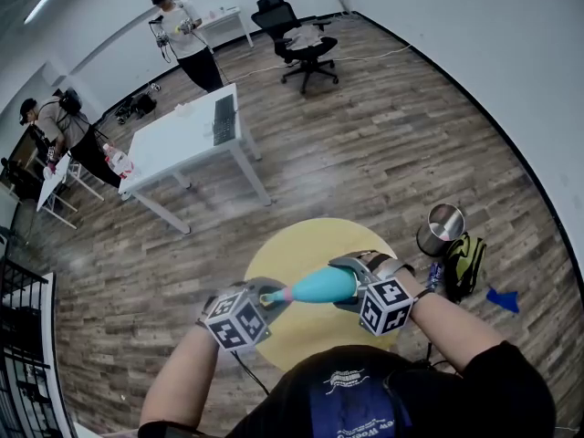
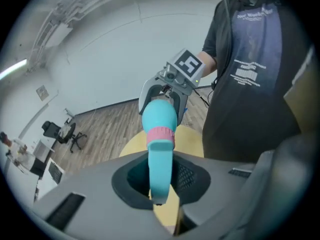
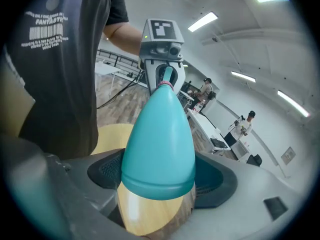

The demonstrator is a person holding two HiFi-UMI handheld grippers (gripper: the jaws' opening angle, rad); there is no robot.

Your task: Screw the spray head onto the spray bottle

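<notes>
Both sets of jaws are clenched, the left gripper (image 1: pixel 266 299) on the spray head (image 2: pixel 161 164) and the right gripper (image 1: pixel 351 283) round the spray bottle (image 3: pixel 159 139) stretched between them, so I'd keep head and neck coaxial while twisting, avoiding cross-threading.

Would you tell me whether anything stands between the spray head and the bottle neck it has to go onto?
Nothing visible does. The spray head already sits at the neck of the bottle, meeting it at the pink collar. The left claw grips the head and the right claw grips the bottle.
</notes>
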